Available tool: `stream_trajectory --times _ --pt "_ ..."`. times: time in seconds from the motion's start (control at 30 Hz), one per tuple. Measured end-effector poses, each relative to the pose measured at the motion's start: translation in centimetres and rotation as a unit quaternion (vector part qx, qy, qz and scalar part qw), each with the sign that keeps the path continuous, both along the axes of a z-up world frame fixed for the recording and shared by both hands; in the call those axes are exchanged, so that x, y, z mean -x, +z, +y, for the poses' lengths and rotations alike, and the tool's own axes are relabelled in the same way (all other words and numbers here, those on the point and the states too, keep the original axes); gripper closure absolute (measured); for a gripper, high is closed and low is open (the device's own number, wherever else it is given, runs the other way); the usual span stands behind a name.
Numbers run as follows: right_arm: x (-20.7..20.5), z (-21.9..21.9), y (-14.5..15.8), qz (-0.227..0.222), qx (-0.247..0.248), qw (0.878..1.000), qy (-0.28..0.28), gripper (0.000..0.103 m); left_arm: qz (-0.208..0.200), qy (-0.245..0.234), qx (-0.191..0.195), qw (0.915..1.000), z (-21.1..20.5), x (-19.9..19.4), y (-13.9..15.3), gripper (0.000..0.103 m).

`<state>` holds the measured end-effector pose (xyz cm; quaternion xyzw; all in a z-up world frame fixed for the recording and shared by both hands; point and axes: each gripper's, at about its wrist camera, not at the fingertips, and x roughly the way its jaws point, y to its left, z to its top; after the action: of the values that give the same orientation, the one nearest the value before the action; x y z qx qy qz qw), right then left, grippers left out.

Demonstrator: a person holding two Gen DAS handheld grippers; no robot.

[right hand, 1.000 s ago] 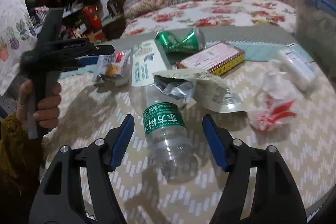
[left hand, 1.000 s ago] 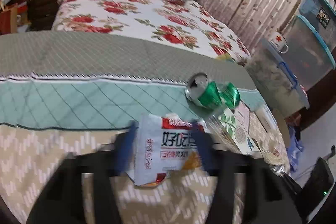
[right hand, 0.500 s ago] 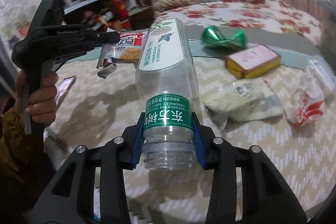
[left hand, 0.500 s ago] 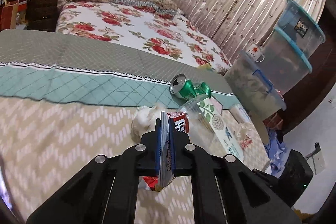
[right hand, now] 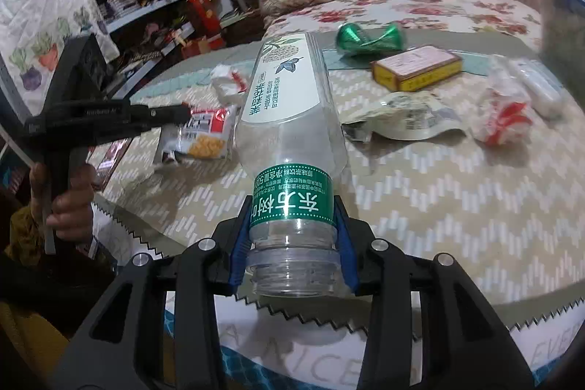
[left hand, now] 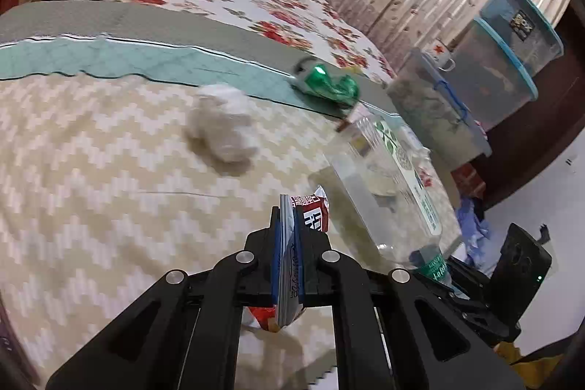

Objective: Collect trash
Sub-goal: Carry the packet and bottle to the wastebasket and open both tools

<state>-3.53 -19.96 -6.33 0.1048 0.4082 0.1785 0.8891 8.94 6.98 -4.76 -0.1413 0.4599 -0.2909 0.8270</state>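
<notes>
While you've got both hands loaded, the bottle is the one I'd worry about. Your right gripper [right hand: 290, 243] has its fingers [right hand: 239, 254] clamped on the neck of the clear plastic bottle [right hand: 289, 119], right at the green label, and the whole long body sticks out ahead toward the upper middle of the right wrist frame. That's a lot of bottle hanging off a round, smooth neck, so a quick swing could let it pivot or slide out and drop back among the stuff on the table [right hand: 420, 192].

Your left gripper [left hand: 289, 251] looks safer: fingers pressed flat together on the snack wrapper [left hand: 310, 211], which shows as a thin edge between them in the lower middle of the left wrist view. Only a narrow strip seems pinched though (foil is slippery), so a tug or a snag could pull it free.

The two loads are also close. From the left wrist view the bottle sits just right of the wrapper, so if your hands drift together the bottle could knock the wrapper loose.

Still lying on the table:
- crushed green can [right hand: 369, 37], upper middle of the right wrist frame
- yellow box [right hand: 416, 68], just right of and below the can
- torn pale pouch [right hand: 406, 119], centre right
- red and white crumpled bag [right hand: 504, 116], far right
- crumpled white wad [left hand: 223, 123], centre left of the left wrist frame

I can't see a bin in either view, so a blind drop could miss.
</notes>
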Motion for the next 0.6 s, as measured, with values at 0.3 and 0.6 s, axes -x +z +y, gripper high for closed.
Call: stream_trajectory --times 0.3,0.6 --pt "1.9 -6.3 2.7 -0.064 -0.027 0.993 -0.1 0.06 -0.062 -0.084 0.001 0.9945 -9.5 -0.8 4.9 0.098" --pt "4.6 -20.8 0.1 -0.028 -0.104 0.942 -0.318 0.06 -0.071 -0.207 -0.033 0.9752 -27.6 -2.7 5.2 0.098"
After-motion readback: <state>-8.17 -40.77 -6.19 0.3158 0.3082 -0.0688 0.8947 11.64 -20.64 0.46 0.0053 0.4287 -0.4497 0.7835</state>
